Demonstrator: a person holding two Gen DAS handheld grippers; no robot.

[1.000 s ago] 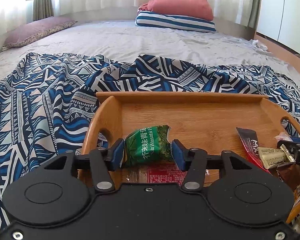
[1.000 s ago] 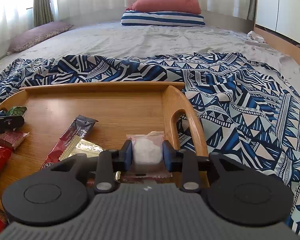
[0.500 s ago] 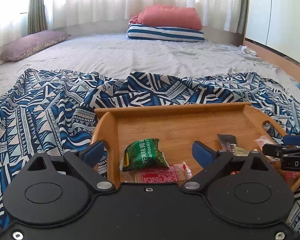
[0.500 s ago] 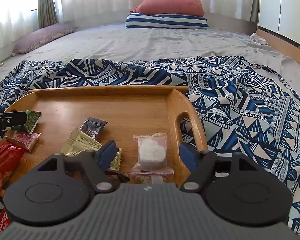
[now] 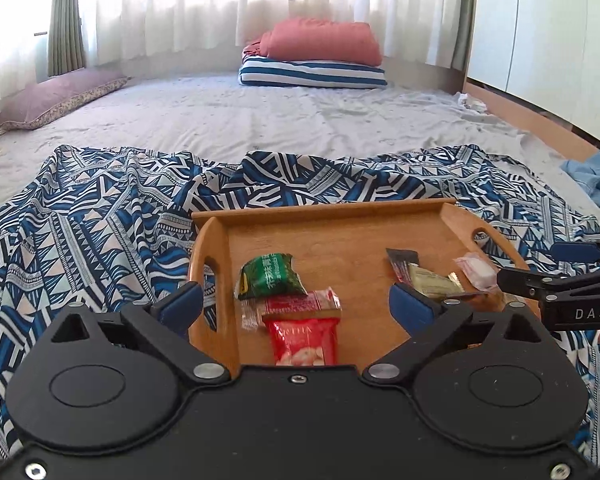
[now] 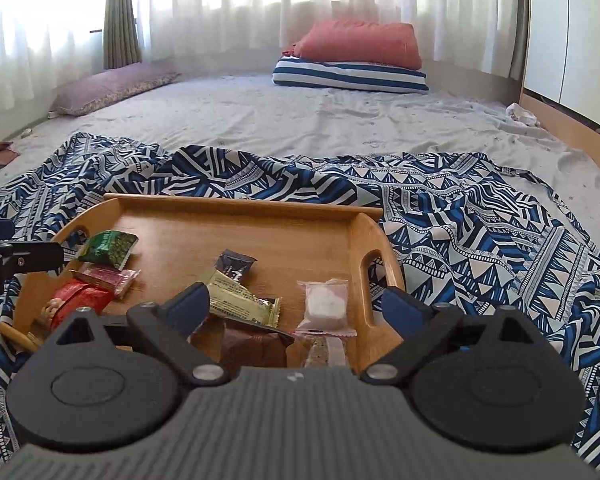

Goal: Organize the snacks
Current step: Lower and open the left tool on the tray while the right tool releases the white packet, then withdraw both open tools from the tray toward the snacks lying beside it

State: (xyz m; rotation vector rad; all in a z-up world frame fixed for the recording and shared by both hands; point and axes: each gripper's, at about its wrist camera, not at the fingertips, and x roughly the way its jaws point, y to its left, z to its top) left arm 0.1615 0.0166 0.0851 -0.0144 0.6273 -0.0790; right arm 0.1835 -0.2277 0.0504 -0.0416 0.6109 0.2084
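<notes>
you are hovering the left gripper [image 5: 296, 304] and right gripper [image 6: 294, 306], both wide open and holding nothing, over the tray [image 6: 260, 208]; keep lifting clear of the green pack [image 5: 270, 276] ahead.

Left wrist view sits low and close over the near left end of the wooden tray [image 5: 320, 210], facing up the bed [image 5: 260, 120]; right wrist view likewise over the near right end [image 6: 370, 236]; both share the tray, patterned blanket [image 5: 100, 208], stacked pillows [image 6: 352, 60].
</notes>
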